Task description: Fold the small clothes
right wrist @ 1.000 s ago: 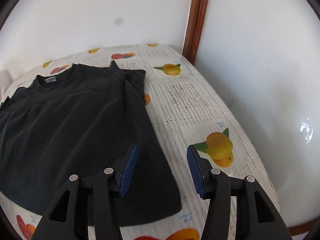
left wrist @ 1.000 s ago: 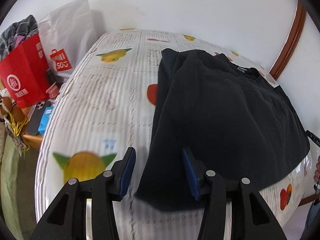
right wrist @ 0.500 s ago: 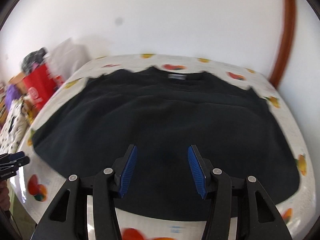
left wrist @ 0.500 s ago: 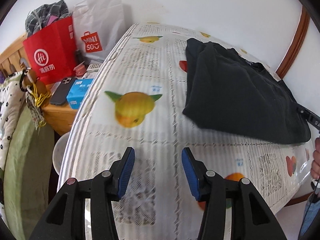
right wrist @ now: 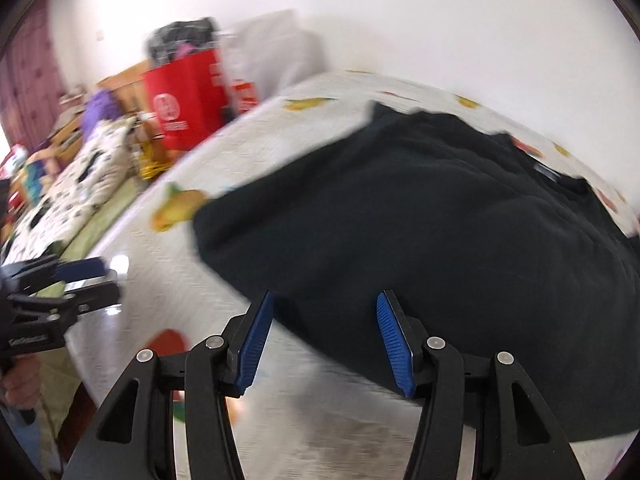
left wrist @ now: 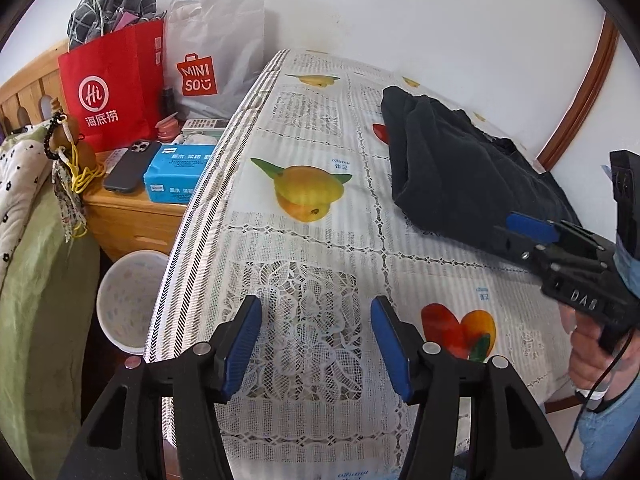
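Observation:
A black garment lies folded on the table with the fruit-print lace cloth. It fills the middle of the blurred right wrist view. My left gripper is open and empty, over the table's near corner, well short of the garment. My right gripper is open and empty, just above the garment's near edge. The right gripper also shows in the left wrist view, and the left gripper in the right wrist view.
Left of the table, a wooden nightstand holds a red bag, a white Miniso bag, a phone and a blue tissue pack. A white bin stands on the floor. A bed lies farther left.
Both grippers have pulled back from the garment's near corners, still open. The left one now points at the table's near corner. The right one has swung left and its view is blurred.

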`<state>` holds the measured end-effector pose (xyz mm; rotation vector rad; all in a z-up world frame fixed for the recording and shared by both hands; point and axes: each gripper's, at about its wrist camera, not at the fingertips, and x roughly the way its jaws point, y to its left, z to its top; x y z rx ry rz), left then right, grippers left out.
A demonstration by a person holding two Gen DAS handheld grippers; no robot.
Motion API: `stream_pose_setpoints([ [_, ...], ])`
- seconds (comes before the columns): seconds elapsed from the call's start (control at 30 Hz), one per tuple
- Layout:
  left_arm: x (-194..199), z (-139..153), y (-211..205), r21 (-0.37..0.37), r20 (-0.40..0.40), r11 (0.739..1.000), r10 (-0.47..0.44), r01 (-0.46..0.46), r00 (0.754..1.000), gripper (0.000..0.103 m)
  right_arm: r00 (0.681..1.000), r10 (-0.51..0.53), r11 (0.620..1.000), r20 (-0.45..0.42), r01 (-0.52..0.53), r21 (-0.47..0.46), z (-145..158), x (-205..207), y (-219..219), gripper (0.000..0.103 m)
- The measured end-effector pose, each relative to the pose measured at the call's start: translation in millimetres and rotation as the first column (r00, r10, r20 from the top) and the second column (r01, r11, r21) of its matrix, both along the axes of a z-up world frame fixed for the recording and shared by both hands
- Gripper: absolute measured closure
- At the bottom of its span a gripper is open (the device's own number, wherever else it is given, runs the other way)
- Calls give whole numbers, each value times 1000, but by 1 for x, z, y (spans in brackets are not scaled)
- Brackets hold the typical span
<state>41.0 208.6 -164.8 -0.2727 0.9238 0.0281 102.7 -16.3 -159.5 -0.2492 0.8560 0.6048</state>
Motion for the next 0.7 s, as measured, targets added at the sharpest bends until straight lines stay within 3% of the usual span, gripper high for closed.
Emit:
stream_pose_setpoints([
  [0.1,-1,0,5,-13,9,1000,5,-4,1000,47,998,59,998,29,-58,-33,-1,-8,21,49],
  [0.3,-6,-2,12,-49,22,999,0,2,1000,45,993,80,991,87,-70,-113,-14,-5,57,42],
  [0.47,-5,-2,12,-49,22,999,-5,6,1000,44,983,90,980,159,-59,-189,-22,3,77,42],
  [0.53,-4,-2,11,-42,20,999,-3,4,1000,43,977,74,982,202,-36,-187,-22,6,79,51],
  [0.6,-3,-1,7,-36,16,999,-5,5,1000,43,975,21,984,220,18,-175,-19,14,75,80],
  [0.7,3,2,-6,-38,21,999,-36,37,999,43,985,-17,997,174,30,-74,-7,25,59,85],
])
